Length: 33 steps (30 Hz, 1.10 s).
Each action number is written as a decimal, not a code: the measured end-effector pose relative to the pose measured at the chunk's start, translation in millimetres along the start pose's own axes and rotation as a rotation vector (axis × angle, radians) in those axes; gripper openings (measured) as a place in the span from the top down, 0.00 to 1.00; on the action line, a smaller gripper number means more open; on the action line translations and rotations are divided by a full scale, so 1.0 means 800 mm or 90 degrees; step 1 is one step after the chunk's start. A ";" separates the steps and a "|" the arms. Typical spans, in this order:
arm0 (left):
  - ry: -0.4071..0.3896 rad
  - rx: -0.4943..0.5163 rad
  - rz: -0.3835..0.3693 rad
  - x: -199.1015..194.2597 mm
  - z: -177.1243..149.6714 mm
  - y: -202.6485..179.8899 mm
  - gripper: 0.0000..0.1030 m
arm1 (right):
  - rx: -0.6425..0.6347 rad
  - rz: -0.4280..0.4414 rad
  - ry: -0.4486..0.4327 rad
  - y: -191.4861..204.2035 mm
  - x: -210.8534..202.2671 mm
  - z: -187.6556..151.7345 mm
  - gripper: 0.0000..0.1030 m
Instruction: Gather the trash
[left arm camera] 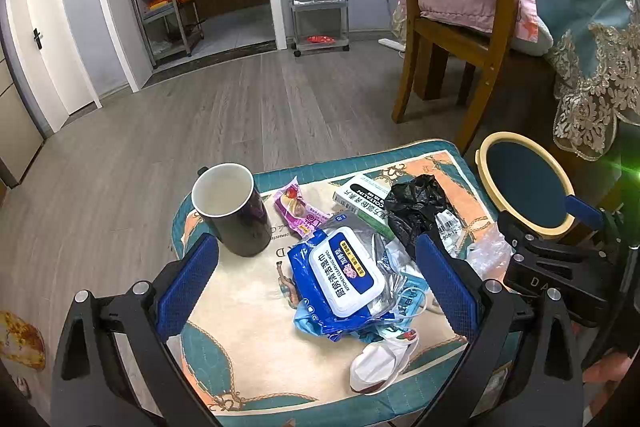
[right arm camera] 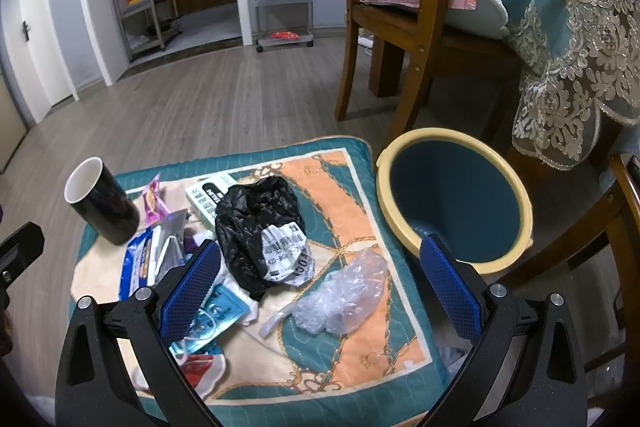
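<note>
Trash lies on a patterned cushion (left arm camera: 240,347): a blue wet-wipes pack (left arm camera: 340,279), a pink snack wrapper (left arm camera: 298,207), a green-white box (left arm camera: 360,195), a crumpled black bag (left arm camera: 416,211) and a white face mask (left arm camera: 380,363). My left gripper (left arm camera: 316,263) is open above the wipes pack, touching nothing. In the right wrist view my right gripper (right arm camera: 320,263) is open above the black bag (right arm camera: 256,223) and a clear plastic bag (right arm camera: 344,295). A blue bin with a yellow rim (right arm camera: 456,203) stands empty right of the cushion (right arm camera: 360,379).
A black mug (left arm camera: 236,211) stands upright at the cushion's left. A wooden chair (left arm camera: 452,39) and a table with a lace-edged teal cloth (right arm camera: 576,67) stand behind the bin. Grey wood floor (left arm camera: 200,115) lies beyond, with shelving racks by the far wall.
</note>
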<state>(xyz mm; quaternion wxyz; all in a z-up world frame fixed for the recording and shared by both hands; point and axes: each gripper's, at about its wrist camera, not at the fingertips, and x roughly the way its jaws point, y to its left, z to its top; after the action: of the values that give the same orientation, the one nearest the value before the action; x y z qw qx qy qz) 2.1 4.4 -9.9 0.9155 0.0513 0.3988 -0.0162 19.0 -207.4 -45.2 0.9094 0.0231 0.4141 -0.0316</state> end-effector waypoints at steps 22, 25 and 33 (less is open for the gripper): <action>0.011 -0.006 0.019 0.004 0.000 0.002 0.06 | 0.005 -0.005 0.013 -0.002 0.005 -0.001 0.04; 0.011 -0.004 0.020 0.004 0.000 0.002 0.06 | 0.005 -0.005 0.013 -0.003 0.005 -0.001 0.04; 0.012 0.000 0.023 0.005 0.002 0.001 0.06 | 0.006 -0.004 0.015 -0.003 0.006 -0.002 0.04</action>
<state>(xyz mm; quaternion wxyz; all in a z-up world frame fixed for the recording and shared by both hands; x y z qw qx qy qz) 5.9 5.4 -11.8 0.9118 0.0585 0.4064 0.0006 20.8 -209.8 -49.7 0.9044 0.0265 0.4244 -0.0360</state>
